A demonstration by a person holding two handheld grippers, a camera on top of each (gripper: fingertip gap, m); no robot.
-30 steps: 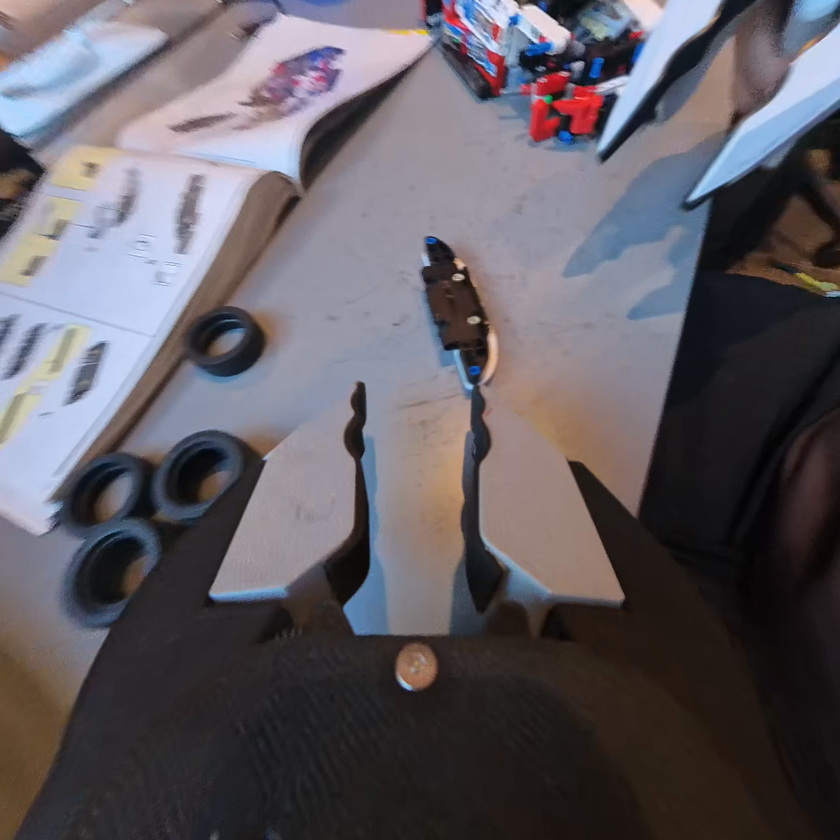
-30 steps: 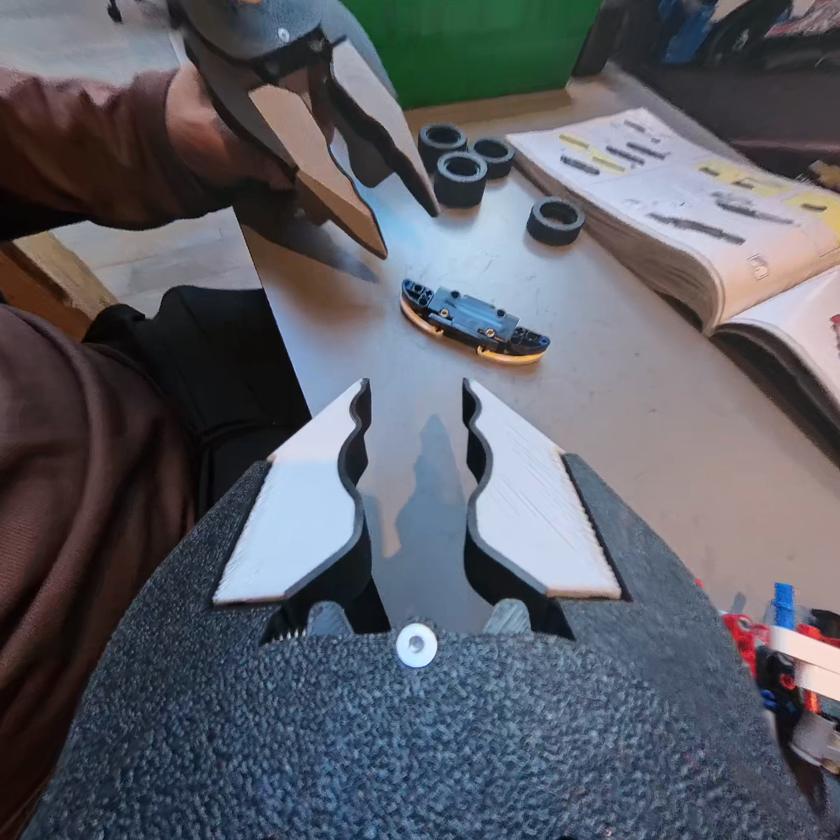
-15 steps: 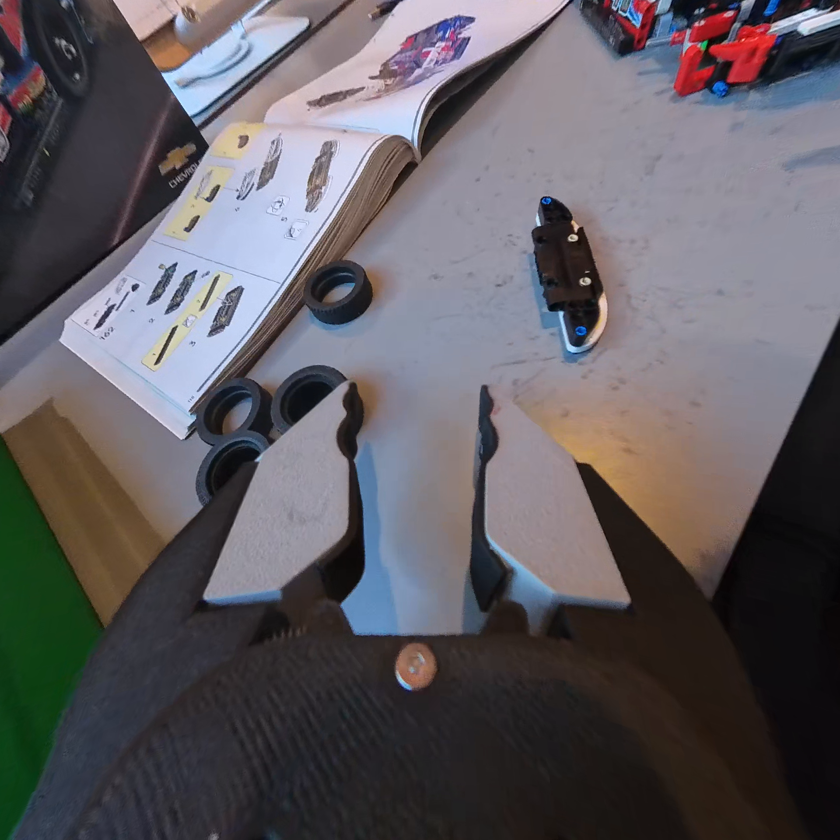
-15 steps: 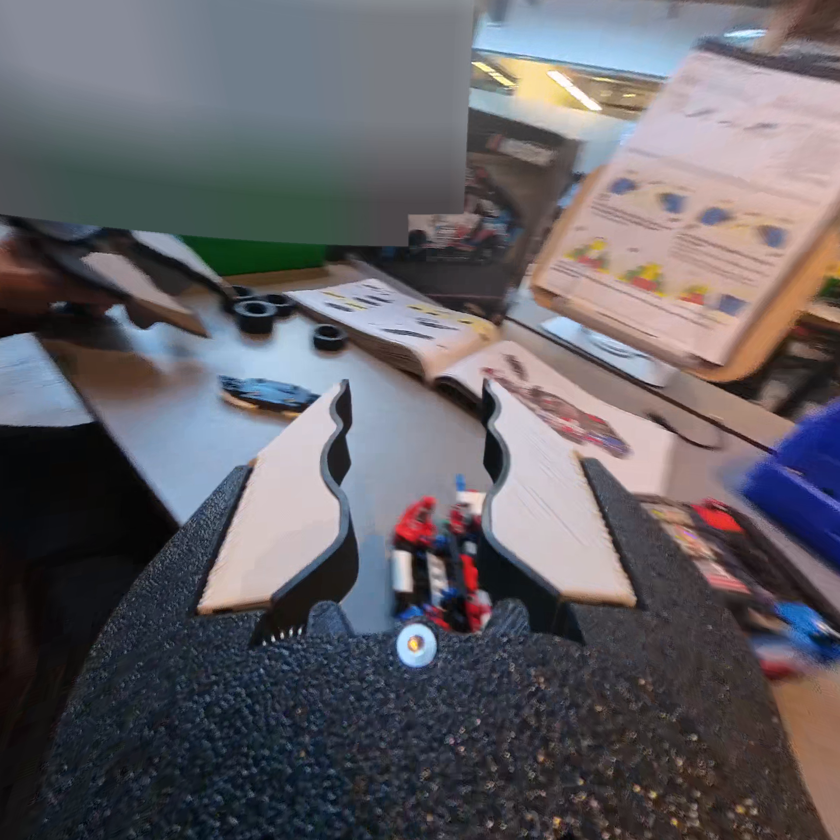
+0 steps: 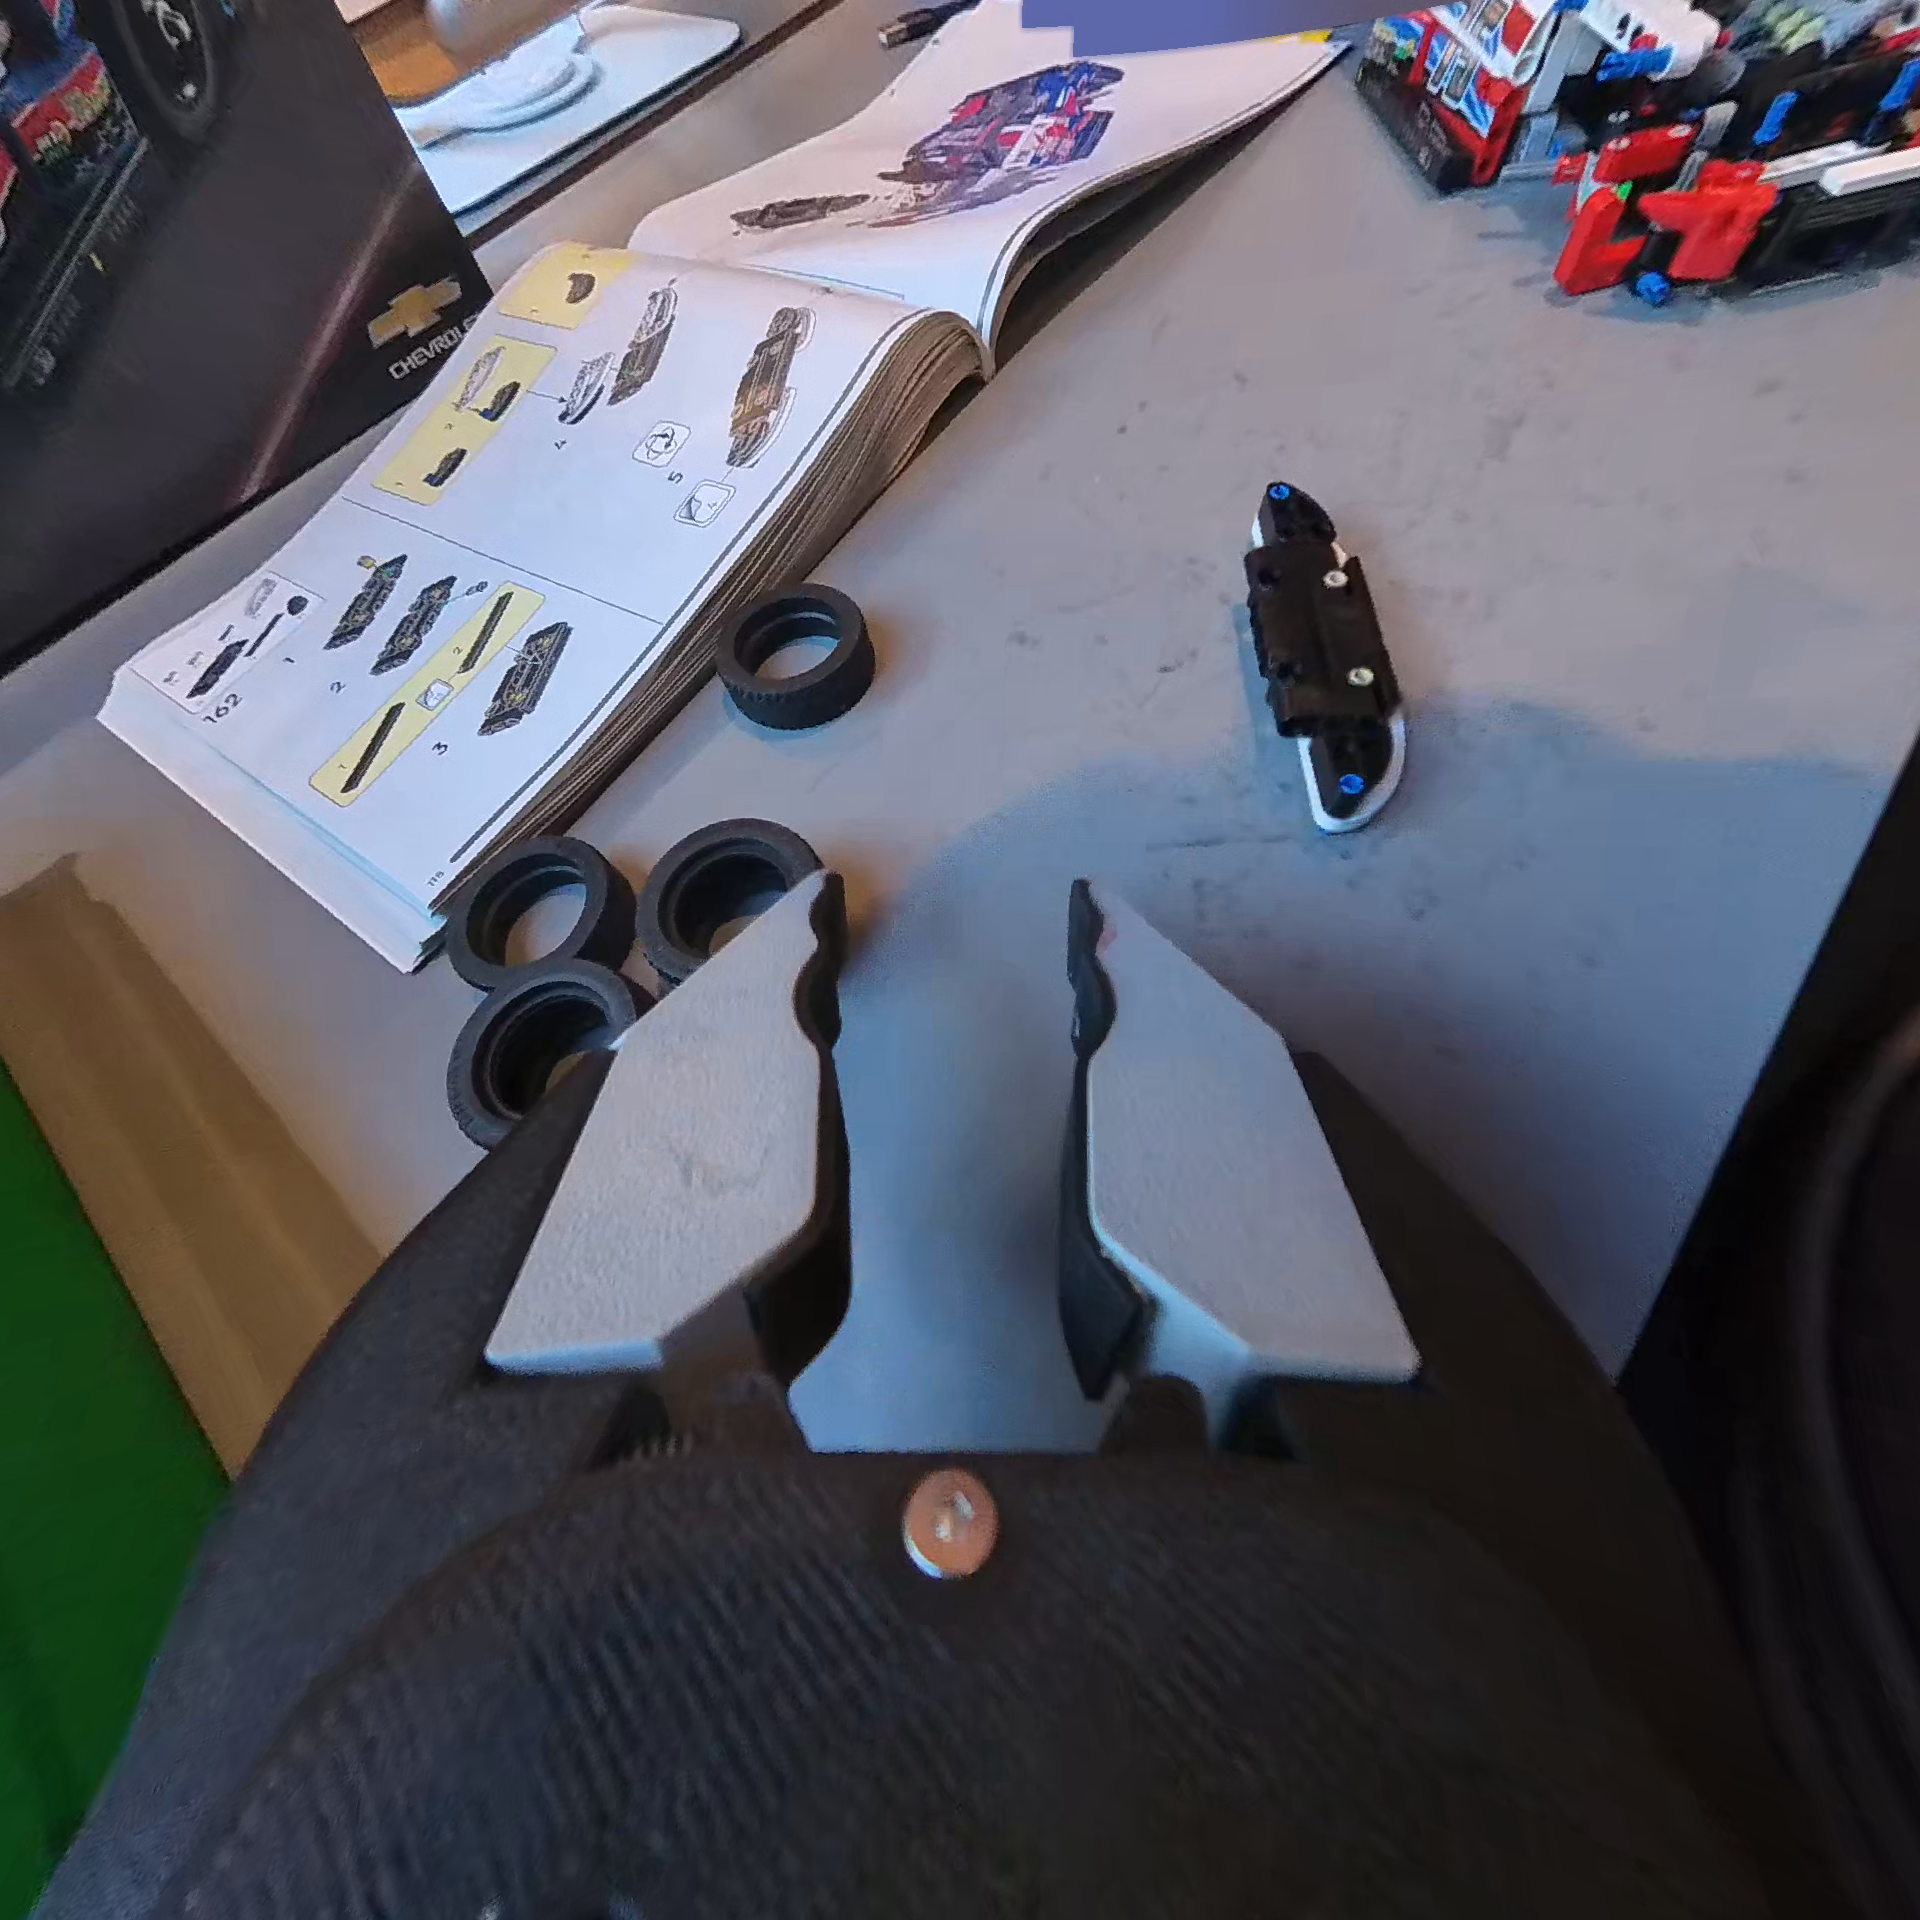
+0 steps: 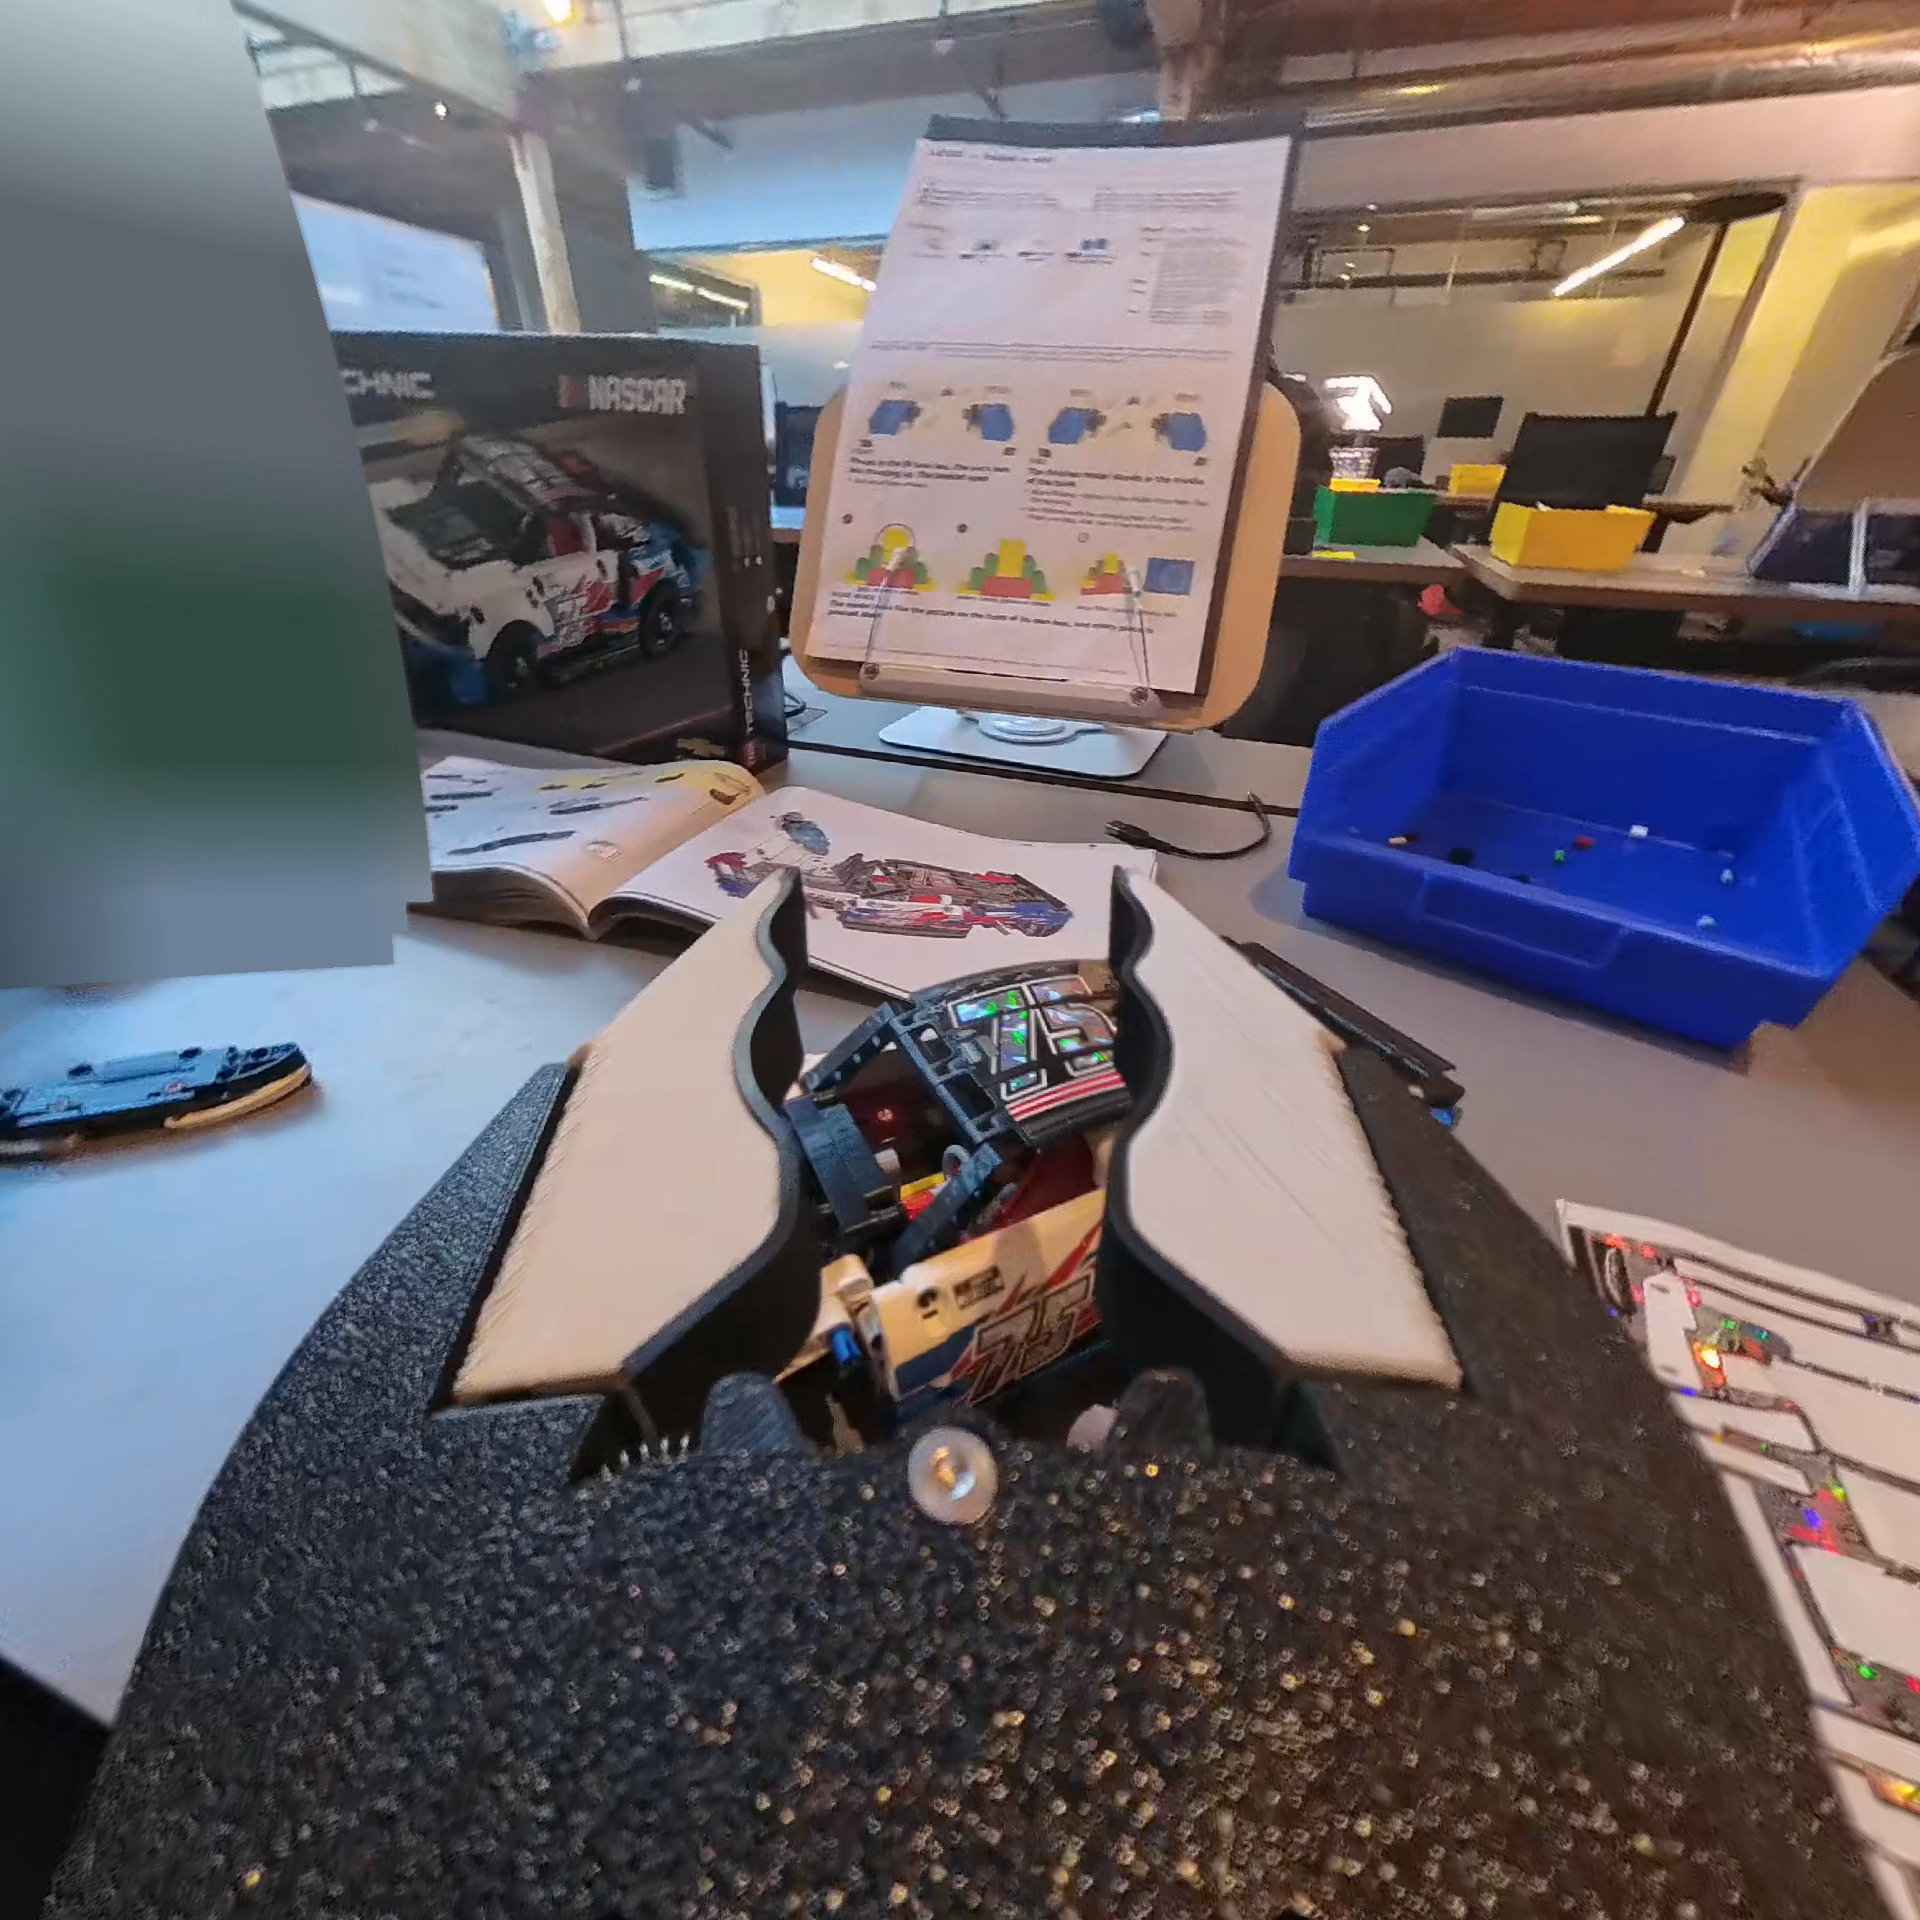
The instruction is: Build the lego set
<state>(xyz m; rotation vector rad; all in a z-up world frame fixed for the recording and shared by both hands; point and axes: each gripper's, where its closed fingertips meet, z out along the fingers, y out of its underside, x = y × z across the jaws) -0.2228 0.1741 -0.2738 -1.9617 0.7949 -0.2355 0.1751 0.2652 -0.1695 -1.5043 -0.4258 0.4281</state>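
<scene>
A black and white lego sub-assembly with blue pins lies on the grey table; it also shows at the left of the right wrist view. Several black tyres lie near the open instruction manual. My left gripper is open and empty, just right of three clustered tyres. My right gripper is open, its jaws standing either side of the partly built lego car; I cannot tell whether they touch it. The car also shows far right in the left wrist view.
A blue bin with a few small pieces stands at the right. The set's box and a paper sheet on a stand are at the back. A sticker sheet lies at the near right. The manual also shows in the right wrist view. There is about 40 cm between the tips of the two grippers.
My right gripper has swung away from the sub-assembly to the right and now straddles the lego car. My left gripper has pulled back from the sub-assembly toward the tyres.
</scene>
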